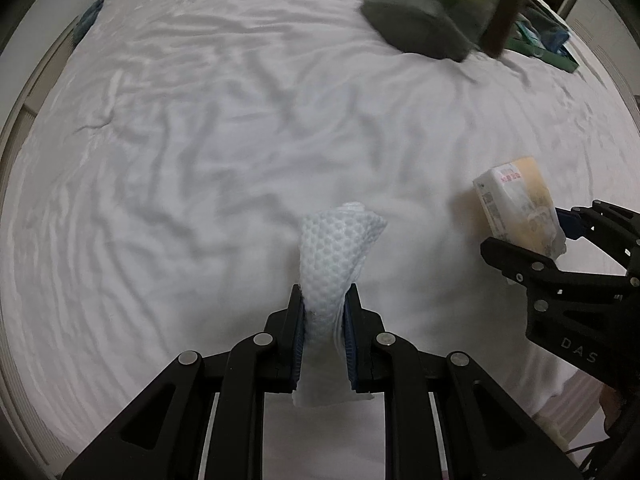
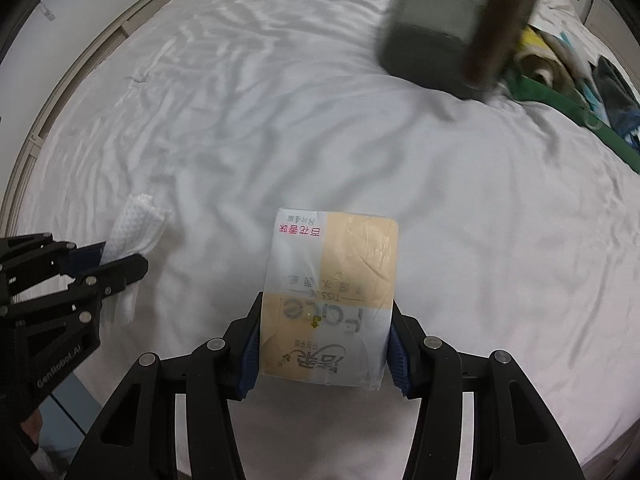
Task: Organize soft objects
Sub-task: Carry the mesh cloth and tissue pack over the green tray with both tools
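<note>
1. Your left gripper (image 1: pixel 325 340) has its fingers clamped on a white dimpled cloth (image 1: pixel 334 258), held above the wrinkled white bedsheet (image 1: pixel 200 140).
2. Your right gripper (image 2: pixel 322 354) grips a tissue pack (image 2: pixel 330 292) between its blue pads.
3. A blurred dark storage box (image 2: pixel 452 20) sits far ahead on the bed.

Two grippers are in play: the left gripper (image 1: pixel 324 344) and the right gripper (image 2: pixel 322 344). One white textured cloth (image 1: pixel 336 256) shows, and one tissue pack (image 2: pixel 332 296), printed tan and white. One dark grey box (image 1: pixel 436 8) sits blurred toward the bed's far right corner, beside one green tray (image 2: pixel 560 100) of mixed items too jumbled to count. One white bedsheet (image 1: pixel 224 128) carries it all.
</note>
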{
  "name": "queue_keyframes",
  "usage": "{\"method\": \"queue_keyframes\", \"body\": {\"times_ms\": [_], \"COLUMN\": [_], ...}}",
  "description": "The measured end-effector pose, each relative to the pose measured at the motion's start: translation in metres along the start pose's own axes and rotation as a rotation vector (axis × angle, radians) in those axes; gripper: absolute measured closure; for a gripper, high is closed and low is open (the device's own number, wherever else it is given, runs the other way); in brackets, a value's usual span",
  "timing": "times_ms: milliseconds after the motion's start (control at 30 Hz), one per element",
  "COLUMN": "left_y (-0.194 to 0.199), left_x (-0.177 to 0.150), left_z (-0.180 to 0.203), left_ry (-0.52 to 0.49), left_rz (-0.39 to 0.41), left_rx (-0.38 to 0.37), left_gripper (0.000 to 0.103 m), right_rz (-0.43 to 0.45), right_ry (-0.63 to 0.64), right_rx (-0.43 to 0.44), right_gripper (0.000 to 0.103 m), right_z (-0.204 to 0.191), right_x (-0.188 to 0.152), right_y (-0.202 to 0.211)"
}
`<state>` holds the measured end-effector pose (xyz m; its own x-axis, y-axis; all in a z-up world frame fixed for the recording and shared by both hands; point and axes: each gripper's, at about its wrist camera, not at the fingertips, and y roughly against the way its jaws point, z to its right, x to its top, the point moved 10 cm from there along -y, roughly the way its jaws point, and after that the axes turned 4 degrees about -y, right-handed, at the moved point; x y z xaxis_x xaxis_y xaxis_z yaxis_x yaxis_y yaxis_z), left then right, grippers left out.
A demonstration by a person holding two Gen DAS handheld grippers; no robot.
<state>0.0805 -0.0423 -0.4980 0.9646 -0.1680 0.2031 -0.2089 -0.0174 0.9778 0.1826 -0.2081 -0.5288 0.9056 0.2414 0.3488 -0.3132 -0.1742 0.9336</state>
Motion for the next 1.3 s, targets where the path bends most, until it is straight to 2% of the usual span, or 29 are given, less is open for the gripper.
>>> {"method": "queue_keyframes", "body": {"times_ms": [300,533,733,1000,1300], "left_y": [-0.003,0.0,-0.004,-0.002,0.001], "left_x": [0.042,0.083,0.113,0.135,0.176], "left_z": [0.092,0.167,0.225,0.271,0.305], "left_ry": [-0.071,-0.141,-0.187,-0.233,-0.25], "left_rz": [-0.009,0.003,0.009,0.021,0.05], "left_rx": [-0.051,-0.099,-0.134,-0.172,-0.178], "left_gripper": [0.089,0.089,0.089,0.089,0.089], "right_rz": [-0.024,-0.028,-0.023,-0.005,0.069], "right_ry": [-0.058,-0.125,-0.179,-0.239,-0.282], "right_rx": [-0.048,-0.118,-0.169,-0.22,-0.246], "right_gripper": [0.052,0.052,0.052,0.052,0.052], "right_z": [0.087,0.167,0.218,0.274,0.322], "right_x": [-0.017,-0.024,-0.03,-0.029,0.003], "right_y": [0.035,0.071,0.095,0.12,0.141]}}
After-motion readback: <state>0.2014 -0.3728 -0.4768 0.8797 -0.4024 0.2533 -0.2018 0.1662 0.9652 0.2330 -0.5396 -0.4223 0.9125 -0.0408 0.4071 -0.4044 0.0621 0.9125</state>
